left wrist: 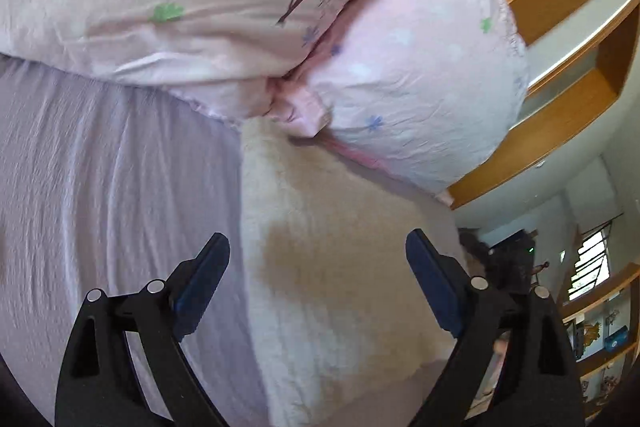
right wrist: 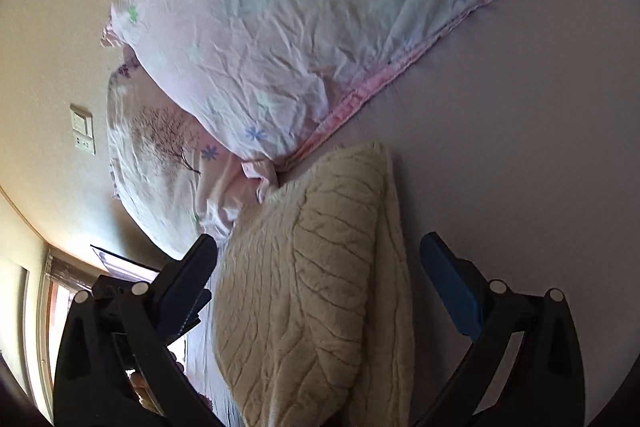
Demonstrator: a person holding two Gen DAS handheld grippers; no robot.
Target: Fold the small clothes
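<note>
A cream fleece garment [right wrist: 312, 267] lies folded on the lilac bed sheet [right wrist: 520, 147]. In the left wrist view the same garment [left wrist: 340, 267] stretches from the pillows toward the camera. My left gripper [left wrist: 318, 247] is open and empty, its fingers straddling the garment just above it. My right gripper [right wrist: 318, 247] is open and empty too, with the garment lying between its fingers.
Two pink flowered pillows [left wrist: 200, 7] [right wrist: 280, 27] lie at the head of the bed, touching the garment's far end. A wooden headboard shelf [left wrist: 572, 87] and bookshelves [left wrist: 600, 339] stand to the right. A wall with a switch plate [right wrist: 82, 129] is on the left.
</note>
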